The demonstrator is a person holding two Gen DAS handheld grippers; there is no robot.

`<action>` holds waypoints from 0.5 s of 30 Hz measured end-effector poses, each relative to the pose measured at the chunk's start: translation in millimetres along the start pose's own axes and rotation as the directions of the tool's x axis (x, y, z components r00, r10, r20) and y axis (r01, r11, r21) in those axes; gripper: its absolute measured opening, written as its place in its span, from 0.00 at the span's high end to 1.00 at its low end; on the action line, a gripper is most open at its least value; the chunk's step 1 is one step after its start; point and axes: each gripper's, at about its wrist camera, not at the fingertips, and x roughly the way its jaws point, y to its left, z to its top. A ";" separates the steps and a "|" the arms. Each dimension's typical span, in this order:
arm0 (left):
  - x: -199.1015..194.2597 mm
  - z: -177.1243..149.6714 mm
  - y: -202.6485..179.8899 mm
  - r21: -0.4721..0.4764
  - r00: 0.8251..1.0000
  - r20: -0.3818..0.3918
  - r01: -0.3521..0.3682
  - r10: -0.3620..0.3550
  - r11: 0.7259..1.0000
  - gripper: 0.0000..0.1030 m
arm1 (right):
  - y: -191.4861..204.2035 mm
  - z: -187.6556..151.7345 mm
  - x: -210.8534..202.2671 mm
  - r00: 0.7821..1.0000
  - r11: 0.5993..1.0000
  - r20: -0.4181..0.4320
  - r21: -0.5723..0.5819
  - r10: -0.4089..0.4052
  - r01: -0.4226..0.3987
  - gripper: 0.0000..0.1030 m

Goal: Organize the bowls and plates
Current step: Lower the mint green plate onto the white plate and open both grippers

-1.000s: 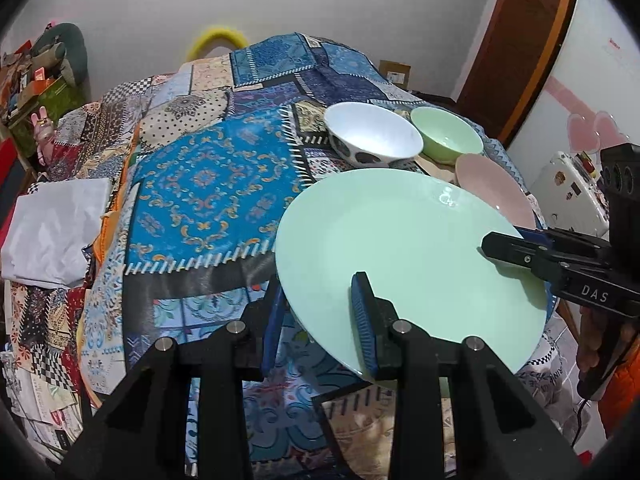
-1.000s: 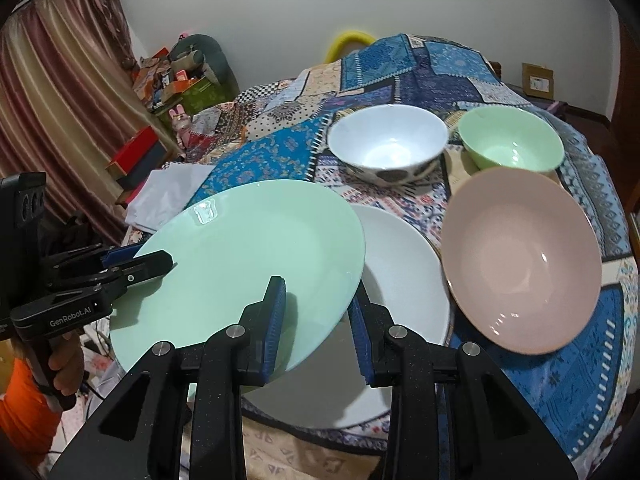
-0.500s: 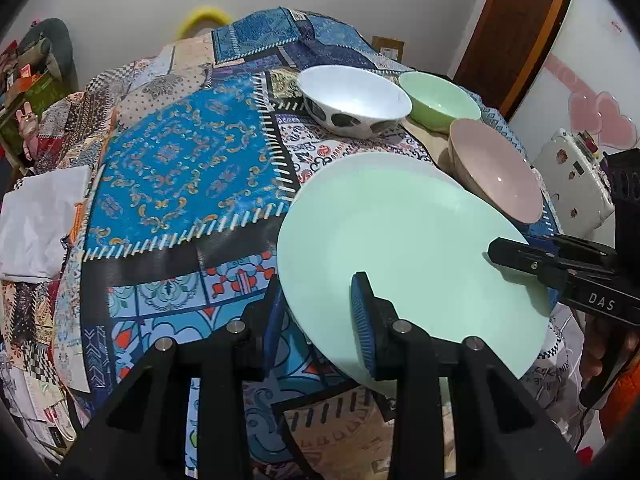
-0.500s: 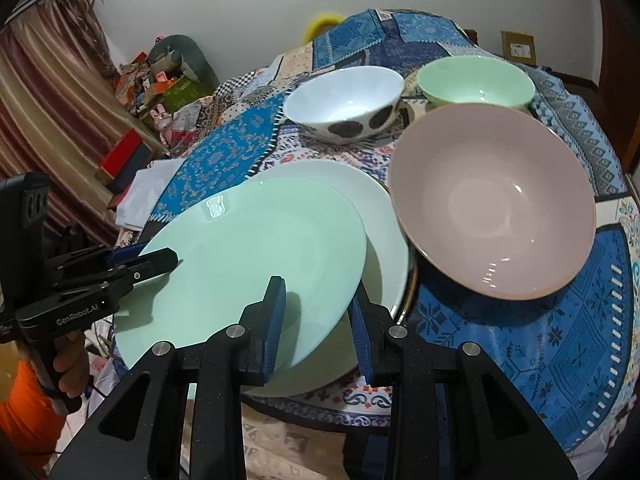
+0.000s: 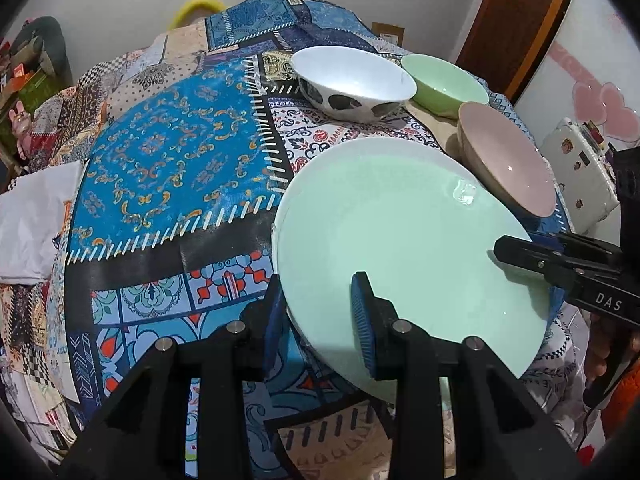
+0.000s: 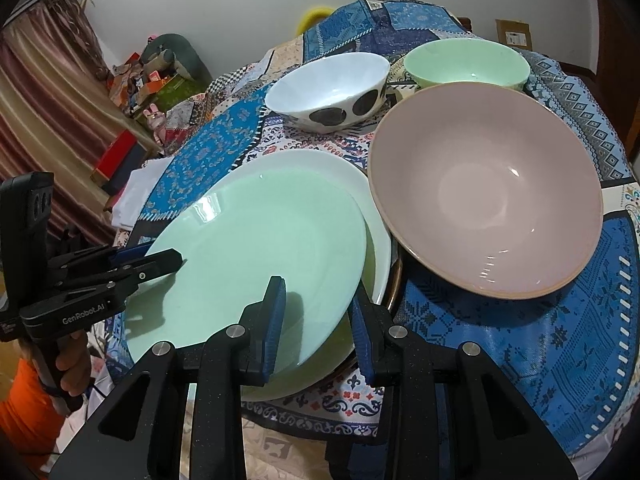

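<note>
Holding one mint-green plate [image 6: 256, 248] between both tools, low over a white plate [image 6: 376, 216] lying on the patchwork tablecloth [image 5: 160, 168]; listing left to right, right wrist view:

- Left gripper [image 6: 160, 258]: tongs are clamping the green plate's left edge, one finger above, one below.
- Green plate: its right side is lying close over the white plate; contact cannot be told. It is sitting off-centre, toward the table's near left edge.
- Right gripper [image 6: 316, 316]: tongs are straddling the green plate's near rim with a wide gap showing; whether the pads are truly pressing cannot be told.
- Pink bowl [image 6: 484, 188]: standing just right of the plates, rim nearly touching the white plate.
- White bowl with dark spots [image 6: 328, 88] and small green bowl [image 6: 464, 62]: standing side by side behind, unstacked.

Progress, as judged: plate stacking is nearing completion, pending release and perhaps centring. Bowls are apparently remaining untouched; nesting or grouping the three is still outstanding, so well under half appears done
</note>
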 end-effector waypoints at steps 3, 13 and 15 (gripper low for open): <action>1.9 1.8 0.3 0.009 1.000 0.004 -0.014 0.014 1.000 0.68 | -0.5 0.0 2.8 1.000 1.000 -0.005 0.003 0.003 -0.003 0.72; 19.1 2.5 13.1 -0.037 0.998 -0.045 0.031 -0.032 0.999 0.68 | 1.7 3.9 4.5 1.000 1.000 -0.004 -0.011 -0.011 0.011 0.72; 19.8 2.9 12.4 -0.036 0.999 -0.046 0.025 -0.027 0.999 0.68 | 2.1 3.0 4.8 1.000 1.000 -0.002 -0.012 -0.011 0.011 0.72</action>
